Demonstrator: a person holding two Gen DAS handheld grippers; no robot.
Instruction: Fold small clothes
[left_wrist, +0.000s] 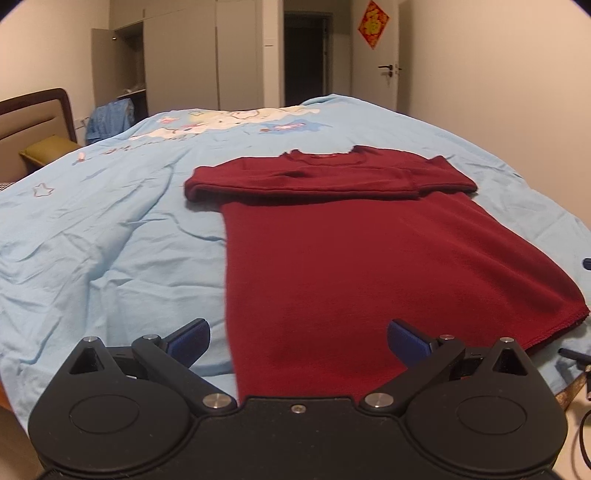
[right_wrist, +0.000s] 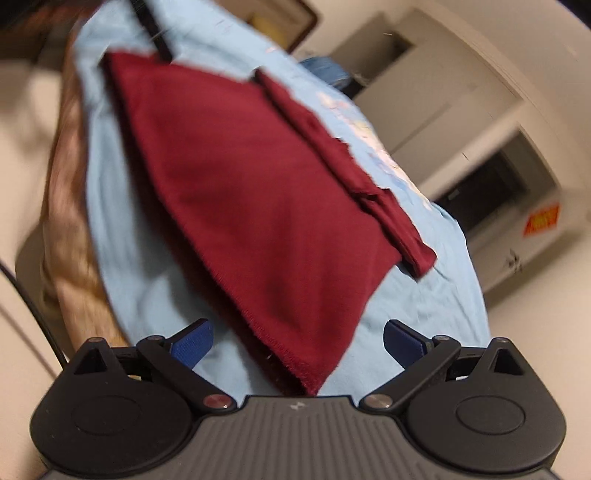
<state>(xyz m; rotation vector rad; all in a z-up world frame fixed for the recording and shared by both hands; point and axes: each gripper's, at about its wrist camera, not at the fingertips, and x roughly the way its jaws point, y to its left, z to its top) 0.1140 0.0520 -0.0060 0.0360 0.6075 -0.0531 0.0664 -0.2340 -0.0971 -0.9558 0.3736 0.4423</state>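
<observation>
Sweater (left_wrist: 354, 266): I see its long axis toward 12 o'clock, hem nearest.
Left gripper (left_wrist: 298, 338): jaws released, over hem.
Right gripper (right_wrist: 298, 338): jaws released, hem corner between them.

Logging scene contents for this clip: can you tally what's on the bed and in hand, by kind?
Dark red garments: 1, the sweater lying flat on the light blue bedsheet, sleeves folded across the chest
Handheld grippers: 2, left gripper and right gripper, both with fingers open
Total: 3
</observation>
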